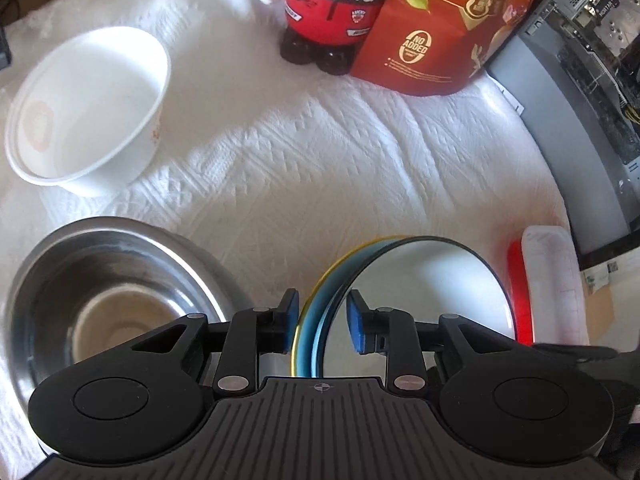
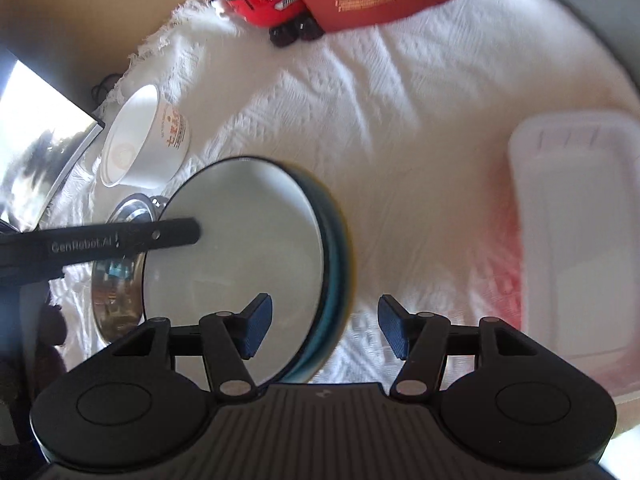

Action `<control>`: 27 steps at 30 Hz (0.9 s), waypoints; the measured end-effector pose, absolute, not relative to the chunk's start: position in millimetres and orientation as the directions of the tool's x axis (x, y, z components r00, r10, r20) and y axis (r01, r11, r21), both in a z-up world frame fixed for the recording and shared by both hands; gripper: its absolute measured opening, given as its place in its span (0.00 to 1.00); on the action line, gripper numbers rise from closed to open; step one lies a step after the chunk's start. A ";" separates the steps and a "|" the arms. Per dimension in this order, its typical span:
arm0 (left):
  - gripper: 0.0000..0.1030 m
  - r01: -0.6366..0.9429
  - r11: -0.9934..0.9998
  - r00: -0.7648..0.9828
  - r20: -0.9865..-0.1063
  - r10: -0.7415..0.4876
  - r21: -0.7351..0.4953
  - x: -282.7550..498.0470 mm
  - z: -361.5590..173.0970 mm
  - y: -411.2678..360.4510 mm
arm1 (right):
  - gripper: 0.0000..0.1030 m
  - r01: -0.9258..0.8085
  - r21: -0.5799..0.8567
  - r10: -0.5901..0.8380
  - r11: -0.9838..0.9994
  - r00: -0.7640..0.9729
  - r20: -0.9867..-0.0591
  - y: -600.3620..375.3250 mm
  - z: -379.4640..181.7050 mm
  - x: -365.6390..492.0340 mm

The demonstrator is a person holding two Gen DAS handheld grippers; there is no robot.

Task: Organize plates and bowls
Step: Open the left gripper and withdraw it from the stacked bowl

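My left gripper (image 1: 322, 322) is shut on a stack of plates (image 1: 420, 292), white with a dark rim on top, blue and yellow beneath, held tilted on edge above the cloth. The stack also shows in the right wrist view (image 2: 248, 232), with the left finger (image 2: 168, 234) across its face. My right gripper (image 2: 320, 326) is open, its jaws either side of the stack's near rim, not touching it. A steel bowl (image 1: 116, 280) sits left of the left gripper. A white paper bowl (image 1: 92, 116) sits further back left.
A clear plastic container on a red lid (image 2: 576, 224) lies to the right on the white cloth (image 1: 320, 160). A red Wako figure bottle (image 1: 332, 12) and a red snack bag (image 1: 444, 24) stand at the back. A computer case (image 1: 580, 100) is at the right edge.
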State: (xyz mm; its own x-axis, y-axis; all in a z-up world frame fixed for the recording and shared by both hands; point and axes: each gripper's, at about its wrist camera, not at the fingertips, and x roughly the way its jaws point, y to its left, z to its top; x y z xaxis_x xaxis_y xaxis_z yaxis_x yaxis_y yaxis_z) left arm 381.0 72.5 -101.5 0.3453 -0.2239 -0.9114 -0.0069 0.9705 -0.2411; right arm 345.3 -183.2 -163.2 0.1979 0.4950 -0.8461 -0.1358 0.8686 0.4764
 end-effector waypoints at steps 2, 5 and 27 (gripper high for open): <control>0.31 0.012 0.972 0.337 -0.914 -0.225 -0.235 384.3 -106.1 69.3 | 0.56 -0.132 0.479 0.495 0.868 0.173 -0.851 -178.5 -172.1 348.8; 0.31 0.013 0.970 0.315 -0.920 -0.234 -0.242 388.6 -111.9 69.4 | 0.44 -0.156 0.506 0.525 0.849 0.131 -0.841 -170.8 -177.9 351.5; 0.26 -0.130 0.877 0.333 -0.853 -0.401 -0.463 372.1 -114.3 104.8 | 0.51 -0.300 0.345 0.413 0.890 0.205 -0.888 -151.1 -161.2 398.4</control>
